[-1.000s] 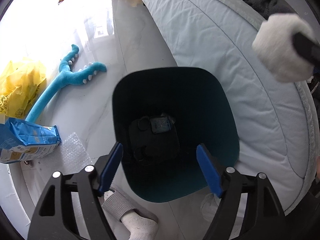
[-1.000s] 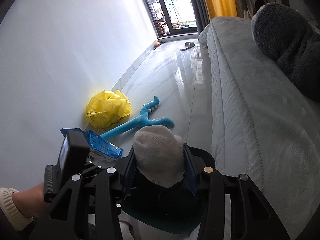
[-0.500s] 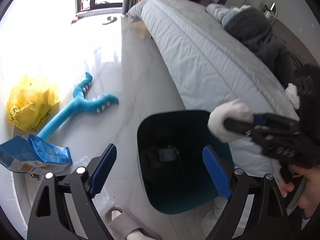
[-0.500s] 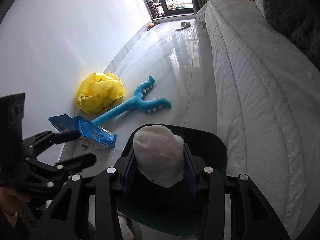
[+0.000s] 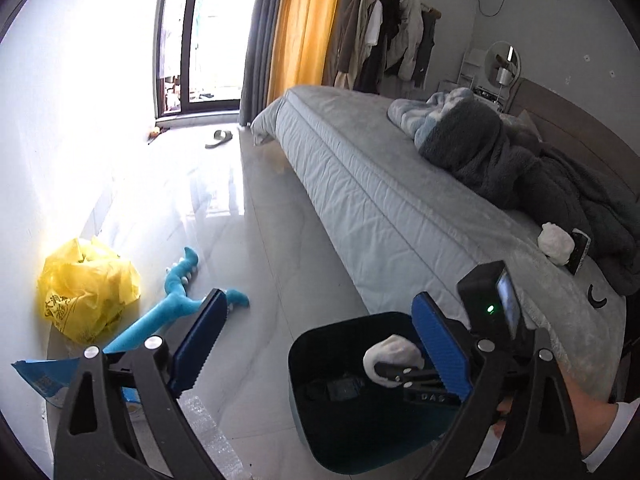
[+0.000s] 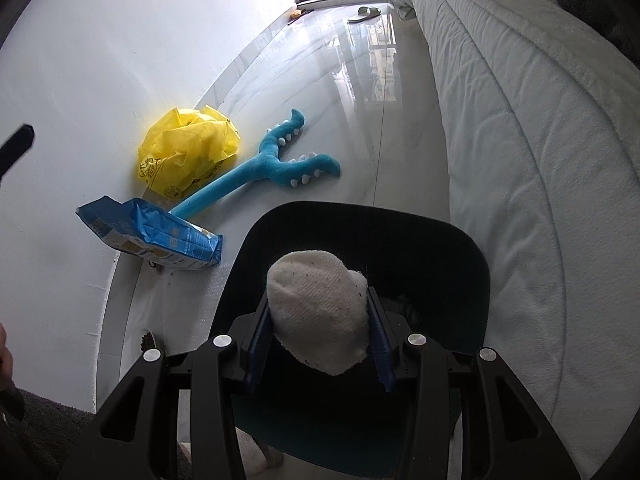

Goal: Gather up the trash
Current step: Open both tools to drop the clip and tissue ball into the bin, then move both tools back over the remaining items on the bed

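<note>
The right gripper (image 6: 318, 344) pinches a white sock-like wad (image 6: 318, 312) between its blue pads and now hangs directly over the dark bin (image 6: 472, 256); a second ago the same wad sat higher, with the bin only partly beneath it, so the load has been carried down toward the mouth. In the left wrist view the wad (image 5: 392, 354) shows just inside the bin's rim (image 5: 320, 332), at about 5 o'clock of the frame. The left gripper (image 5: 316, 344) has just been opening its jaws and they stand spread wide with nothing between them; its view has swung up from looking into the bin to taking in the bed (image 5: 380, 184) and the window, which suggests it is done there and free for the next pick. Judged from this, the drop is the step in hand. Left on the floor at 9 o'clock of the bin are a blue packet (image 6: 156, 236) and a yellow plastic bag (image 6: 188, 152), with a blue plush toy (image 6: 256, 176) beside them. Another white wad (image 5: 556, 242) lies on the bed at 3 o'clock
</note>
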Demonstrator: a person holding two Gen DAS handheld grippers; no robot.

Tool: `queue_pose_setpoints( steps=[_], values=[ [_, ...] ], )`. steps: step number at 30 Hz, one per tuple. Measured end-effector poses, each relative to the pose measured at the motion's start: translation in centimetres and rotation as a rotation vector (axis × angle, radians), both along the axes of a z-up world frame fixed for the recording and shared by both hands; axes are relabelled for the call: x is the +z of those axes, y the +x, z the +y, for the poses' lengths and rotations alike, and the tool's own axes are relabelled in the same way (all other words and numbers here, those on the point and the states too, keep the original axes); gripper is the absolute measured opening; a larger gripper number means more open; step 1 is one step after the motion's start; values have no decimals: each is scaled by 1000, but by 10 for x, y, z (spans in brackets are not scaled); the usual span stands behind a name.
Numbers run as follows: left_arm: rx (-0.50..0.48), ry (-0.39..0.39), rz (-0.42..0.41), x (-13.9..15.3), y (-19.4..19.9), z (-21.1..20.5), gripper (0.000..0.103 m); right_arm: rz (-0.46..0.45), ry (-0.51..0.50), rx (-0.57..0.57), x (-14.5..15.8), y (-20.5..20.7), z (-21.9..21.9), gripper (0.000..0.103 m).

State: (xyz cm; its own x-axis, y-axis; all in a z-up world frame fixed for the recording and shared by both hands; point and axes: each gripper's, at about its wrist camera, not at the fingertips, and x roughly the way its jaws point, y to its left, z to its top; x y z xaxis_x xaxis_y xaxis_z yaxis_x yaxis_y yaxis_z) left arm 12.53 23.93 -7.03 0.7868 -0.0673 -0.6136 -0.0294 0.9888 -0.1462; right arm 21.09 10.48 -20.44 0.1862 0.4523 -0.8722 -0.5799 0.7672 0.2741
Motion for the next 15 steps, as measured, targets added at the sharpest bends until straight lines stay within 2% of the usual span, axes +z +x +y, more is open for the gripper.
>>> queue_pose_setpoints(
  steps=[3,9,15],
  values=[
    [13,-8,-56,14,-4,-2,96,12,-23,16,-8,-3,6,45],
    [30,45,-152,43,-11,-16,97,27,-72,39,-21,-6,12,46],
    [45,35,-205,61,-14,-26,97,22,-98,48,-26,-7,15,48]
  ],
)
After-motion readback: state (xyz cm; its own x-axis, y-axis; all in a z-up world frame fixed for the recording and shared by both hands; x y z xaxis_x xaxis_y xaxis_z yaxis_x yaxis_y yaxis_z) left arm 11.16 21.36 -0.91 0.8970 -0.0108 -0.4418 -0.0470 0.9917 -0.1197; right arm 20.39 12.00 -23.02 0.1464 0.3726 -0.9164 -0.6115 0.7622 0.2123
